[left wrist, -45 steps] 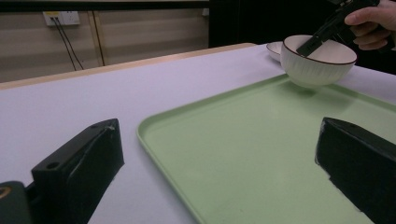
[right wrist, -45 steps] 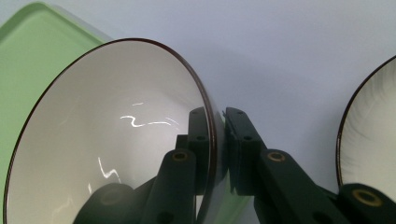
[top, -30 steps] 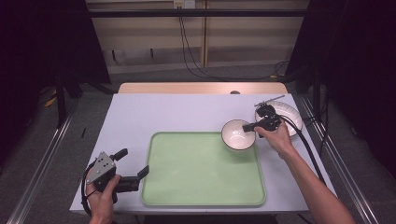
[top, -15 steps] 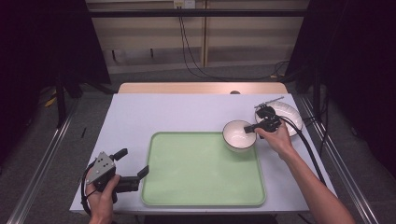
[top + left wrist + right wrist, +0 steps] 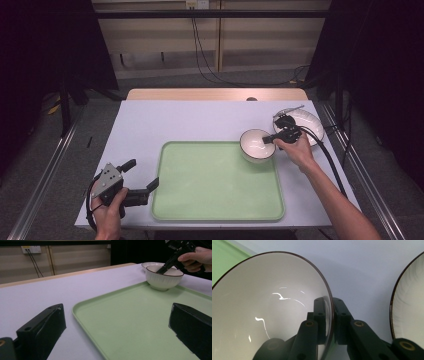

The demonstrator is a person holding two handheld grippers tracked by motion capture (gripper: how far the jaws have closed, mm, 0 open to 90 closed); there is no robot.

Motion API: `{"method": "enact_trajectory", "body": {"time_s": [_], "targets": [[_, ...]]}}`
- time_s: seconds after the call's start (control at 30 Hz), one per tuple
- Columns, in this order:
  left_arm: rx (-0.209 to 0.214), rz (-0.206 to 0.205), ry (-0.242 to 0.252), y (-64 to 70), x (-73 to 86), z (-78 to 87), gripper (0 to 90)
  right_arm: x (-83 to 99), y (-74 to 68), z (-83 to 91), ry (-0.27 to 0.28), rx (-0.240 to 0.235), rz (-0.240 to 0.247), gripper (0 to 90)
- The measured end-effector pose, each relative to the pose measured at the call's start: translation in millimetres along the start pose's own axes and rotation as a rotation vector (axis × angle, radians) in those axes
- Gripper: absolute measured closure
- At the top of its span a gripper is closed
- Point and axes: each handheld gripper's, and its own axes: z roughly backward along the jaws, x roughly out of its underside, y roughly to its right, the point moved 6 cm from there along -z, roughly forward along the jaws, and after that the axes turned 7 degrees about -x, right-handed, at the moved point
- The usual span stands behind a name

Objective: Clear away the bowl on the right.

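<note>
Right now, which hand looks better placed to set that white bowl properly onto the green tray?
The right. Its claw is already clamped on the bowl rim, one jaw inside and one outside, with the bowl at the green tray far corner. The left claw sits open at the tray's near left edge, away from the bowl.

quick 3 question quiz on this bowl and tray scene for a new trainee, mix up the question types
1. True or false: the right gripper is shut on the rim of the bowl, one jaw inside and one outside.
2. Where does the bowl sit? A) at the far right corner of the green tray B) stacked on the white plate C) by the left gripper
3. Fill in: the left gripper's jaws are ____ and hold nothing.

Key: 1 true; 2 A; 3 open
</note>
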Motion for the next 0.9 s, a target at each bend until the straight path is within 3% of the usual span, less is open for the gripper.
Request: {"method": "enact_trajectory", "body": {"time_s": [0.1, 0.5, 0.63, 0.83, 0.9], "targets": [[0.0, -0.002, -0.003, -0.4, 0.5, 0.5, 0.9, 0.9, -1.7, -0.8, 0.002, 0.017, -0.016, 82.0], [-0.002, 0.001, 0.001, -0.8, 0.0, 0.3, 0.9, -1.3, -1.7, -5.2, 0.029, 0.016, 0.028, 73.5], [-0.002, 0.003, 0.005, -0.3, -0.3, 0.1, 0.9, -2.8, -0.2, -2.6, 0.037, 0.035, 0.029, 61.6], [-0.003, -0.001, 0.001, -0.9, -0.2, 0.5, 0.8, -3.5, 1.3, -0.1, 0.06, 0.028, 0.015, 36.5], [-0.004, 0.005, 0.001, -1.0, 0.3, 0.5, 0.8, -4.1, 0.3, -0.1, 0.062, 0.027, 0.035, 27.0]]}}
